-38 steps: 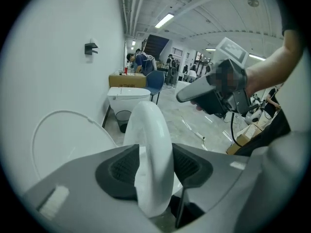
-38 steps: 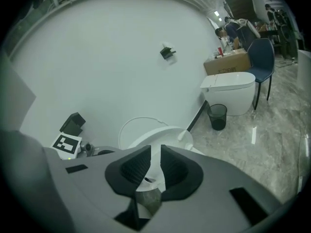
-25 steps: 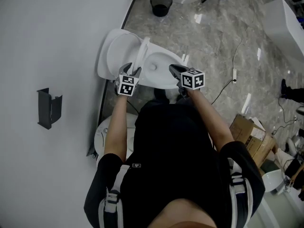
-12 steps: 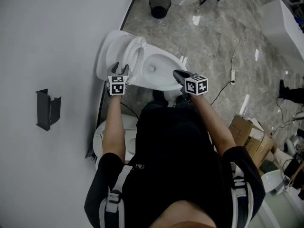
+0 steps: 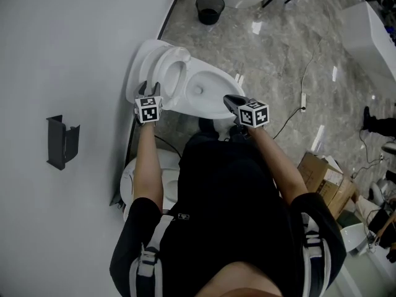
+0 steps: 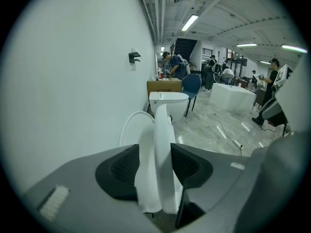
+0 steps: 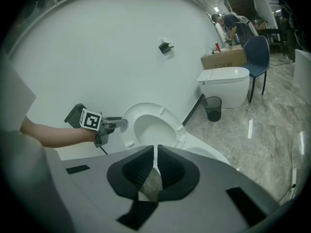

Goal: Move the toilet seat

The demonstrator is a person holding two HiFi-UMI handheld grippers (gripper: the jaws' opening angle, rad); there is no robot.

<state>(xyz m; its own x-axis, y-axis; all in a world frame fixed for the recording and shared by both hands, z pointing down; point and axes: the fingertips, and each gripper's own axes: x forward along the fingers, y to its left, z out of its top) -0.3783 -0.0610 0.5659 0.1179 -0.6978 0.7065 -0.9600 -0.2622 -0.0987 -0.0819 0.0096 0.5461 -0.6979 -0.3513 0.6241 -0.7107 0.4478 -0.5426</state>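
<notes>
Toilet seat is raised, standing nearly upright against the open lid at the white wall, above the bowl. Left gripper is at the seat's near-side edge. In the left gripper view its fingers are clamped on the white seat rim, pads pressing from both sides, with the lid edge just behind the rim. Right gripper hovers over the front rim of the bowl. Its fingers are together with nothing held, only floor and bowl edge beyond them. The right gripper view shows the seat ring facing out with the left gripper at its side. Person stands at the bowl's front, arms out to both sides of it. Black bin sits on the grey marble floor further along the wall, and a cardboard box is to the right.
</notes>
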